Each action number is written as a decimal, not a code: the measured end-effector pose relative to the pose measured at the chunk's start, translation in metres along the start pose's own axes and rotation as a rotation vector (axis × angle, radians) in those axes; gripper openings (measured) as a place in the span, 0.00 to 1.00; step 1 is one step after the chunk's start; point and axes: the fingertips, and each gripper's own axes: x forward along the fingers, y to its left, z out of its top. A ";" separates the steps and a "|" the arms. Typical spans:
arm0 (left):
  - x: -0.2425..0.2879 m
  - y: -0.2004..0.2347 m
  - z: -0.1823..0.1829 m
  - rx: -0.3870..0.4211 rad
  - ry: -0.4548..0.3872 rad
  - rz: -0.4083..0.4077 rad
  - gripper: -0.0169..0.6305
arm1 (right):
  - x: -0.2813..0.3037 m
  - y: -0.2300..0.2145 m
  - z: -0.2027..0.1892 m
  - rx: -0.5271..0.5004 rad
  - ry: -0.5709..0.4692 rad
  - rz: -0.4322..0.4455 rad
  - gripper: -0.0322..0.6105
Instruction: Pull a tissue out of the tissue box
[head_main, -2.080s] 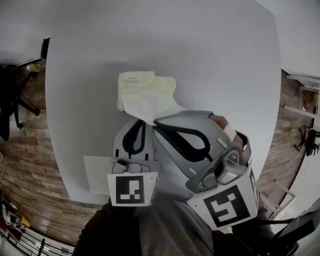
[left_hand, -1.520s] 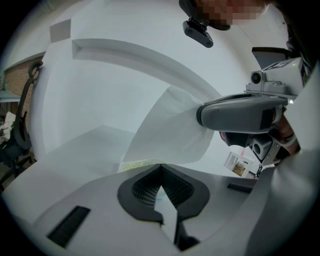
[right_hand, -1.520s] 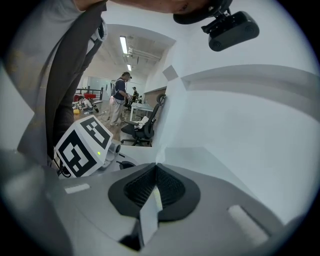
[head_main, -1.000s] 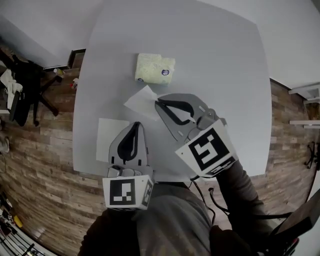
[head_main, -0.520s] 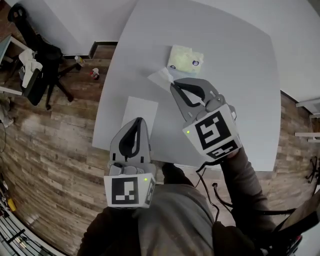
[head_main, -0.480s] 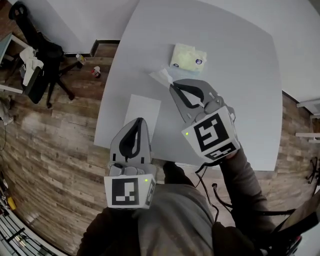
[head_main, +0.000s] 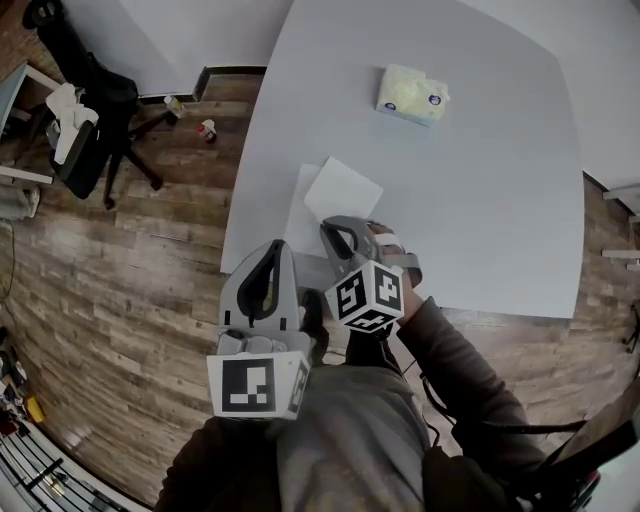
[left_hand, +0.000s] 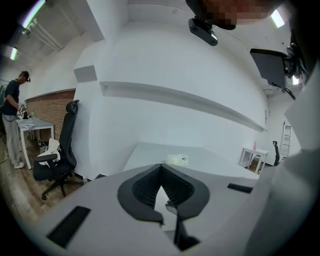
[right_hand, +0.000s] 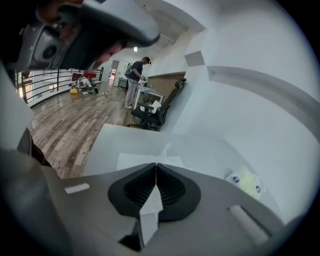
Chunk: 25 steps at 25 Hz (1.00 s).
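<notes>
Where the white table (head_main: 480, 200) nears its left edge in the head view, the right gripper (head_main: 330, 225) is clenched on a tissue (head_main: 343, 190), whose sheet spreads ahead of the tips. The right gripper view shows a white strip pinched between the closed jaws. A second tissue (head_main: 298, 222) lies flat, partly under the first. The left gripper (head_main: 274, 246), lower left of centre, has its jaws together with nothing between them. The tissue box (head_main: 412, 93) stands well apart, at the table's upper right.
</notes>
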 end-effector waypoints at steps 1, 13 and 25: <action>-0.003 0.002 0.000 0.000 -0.001 -0.005 0.03 | 0.006 0.011 -0.005 0.009 0.018 0.012 0.06; -0.038 0.007 0.008 0.013 -0.056 -0.090 0.03 | -0.036 0.070 0.029 0.184 -0.029 0.048 0.26; -0.111 -0.090 0.044 0.086 -0.234 -0.205 0.03 | -0.262 0.022 0.091 0.756 -0.537 -0.133 0.15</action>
